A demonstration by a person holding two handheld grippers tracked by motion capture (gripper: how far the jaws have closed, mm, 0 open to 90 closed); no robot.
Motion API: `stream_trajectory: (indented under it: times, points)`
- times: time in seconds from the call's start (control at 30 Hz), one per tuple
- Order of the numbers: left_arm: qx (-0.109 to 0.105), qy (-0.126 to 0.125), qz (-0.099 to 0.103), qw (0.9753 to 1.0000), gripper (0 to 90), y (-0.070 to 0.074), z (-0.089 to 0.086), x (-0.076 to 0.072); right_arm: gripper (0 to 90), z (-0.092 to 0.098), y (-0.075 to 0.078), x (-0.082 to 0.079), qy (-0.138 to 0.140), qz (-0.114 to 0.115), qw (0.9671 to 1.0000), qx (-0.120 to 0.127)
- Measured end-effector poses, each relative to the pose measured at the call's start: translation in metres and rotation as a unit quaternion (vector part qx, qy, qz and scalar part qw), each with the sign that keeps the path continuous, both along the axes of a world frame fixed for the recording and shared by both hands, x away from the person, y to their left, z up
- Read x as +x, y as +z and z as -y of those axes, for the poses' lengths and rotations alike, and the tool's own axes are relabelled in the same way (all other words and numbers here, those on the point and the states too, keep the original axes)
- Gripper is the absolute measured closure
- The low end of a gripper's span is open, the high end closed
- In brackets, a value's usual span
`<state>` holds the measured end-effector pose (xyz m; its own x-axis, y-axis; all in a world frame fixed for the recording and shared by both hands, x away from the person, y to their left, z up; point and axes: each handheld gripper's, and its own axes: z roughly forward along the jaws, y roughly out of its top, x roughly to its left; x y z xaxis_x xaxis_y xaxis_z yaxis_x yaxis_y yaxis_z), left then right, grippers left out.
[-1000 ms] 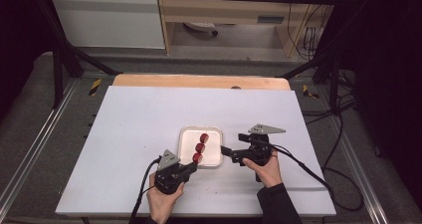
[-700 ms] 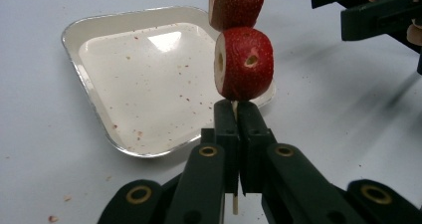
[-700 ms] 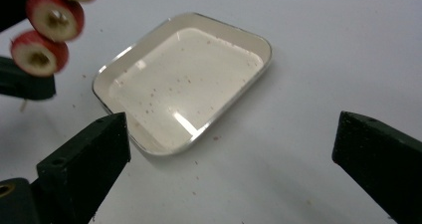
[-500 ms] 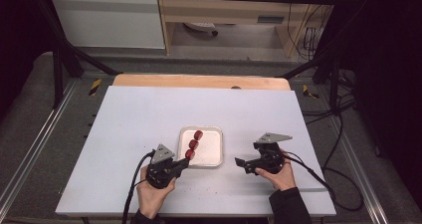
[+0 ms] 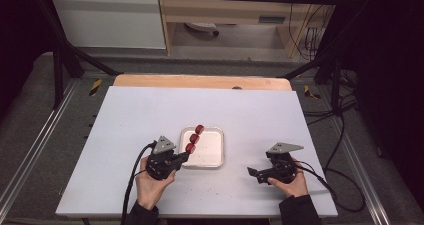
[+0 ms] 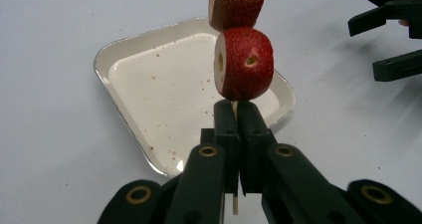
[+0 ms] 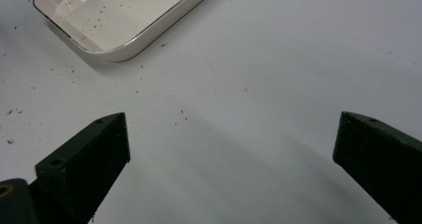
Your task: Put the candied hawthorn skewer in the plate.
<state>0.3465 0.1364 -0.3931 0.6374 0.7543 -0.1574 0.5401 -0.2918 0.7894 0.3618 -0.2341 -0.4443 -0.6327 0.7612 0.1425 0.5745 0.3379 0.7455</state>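
Your thin wooden skewer (image 6: 234,204) carries three red, cut strawberry pieces (image 5: 195,137), slanting up over the shallow white rectangular tray (image 5: 212,157) at frame centre.

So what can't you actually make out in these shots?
- Left gripper view: the skewer is hidden inside the left tool, and the top fruit piece is cut off by the edge.
- Right gripper view: the tray is cropped.
- High view: the fruit pieces are too small to name.
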Motion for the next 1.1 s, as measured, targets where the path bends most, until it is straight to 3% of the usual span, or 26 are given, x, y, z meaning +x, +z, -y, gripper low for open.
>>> stream_trajectory:
  times: [0.53,0.77,1.1]
  points:
    - [0.050,-0.001,-0.018,0.9986,88.4,0.002,0.013,0.026,2.0,0.016,-0.004,-0.007,-0.008,-0.001,0.9999,-0.007]
    - [0.084,0.000,-0.040,0.9957,88.4,-0.010,0.023,0.039,2.0,0.017,-0.003,-0.009,-0.008,0.002,1.0000,-0.003]
    - [0.124,0.004,-0.053,0.9909,88.4,-0.026,0.036,0.050,2.0,0.018,-0.004,-0.008,-0.006,0.002,1.0000,-0.006]
